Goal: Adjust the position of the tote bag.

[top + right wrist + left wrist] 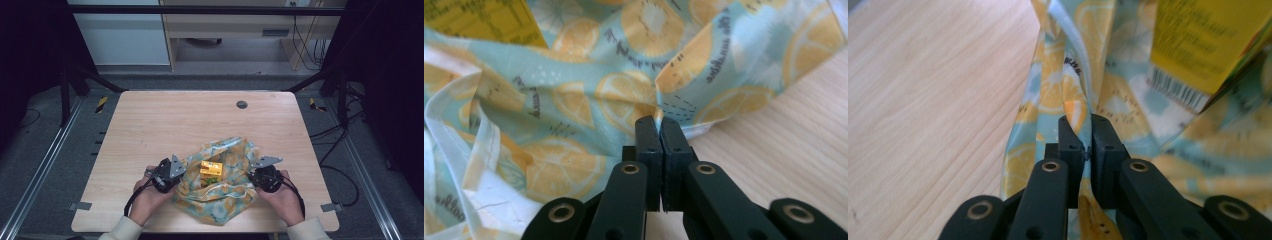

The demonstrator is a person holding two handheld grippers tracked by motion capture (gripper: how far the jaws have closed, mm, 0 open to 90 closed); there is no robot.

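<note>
Resting on a pale wood table (150, 125), 2 hand-held grippers, left (172, 176) and right (257, 172), pinch the lemon-print cloth (230, 150)

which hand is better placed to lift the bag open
Neither alone: left tongs and right tongs are each shut on a fold of the bag, on opposite sides of the yellow box. Both are equally ready.

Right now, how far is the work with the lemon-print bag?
Done: the yellow box sits inside the lemon-print bag. In hand: the left gripper and right gripper are each shut on the bag's fabric at opposite sides. Left: probably lifting or opening it; the bag lies on the table.
</note>
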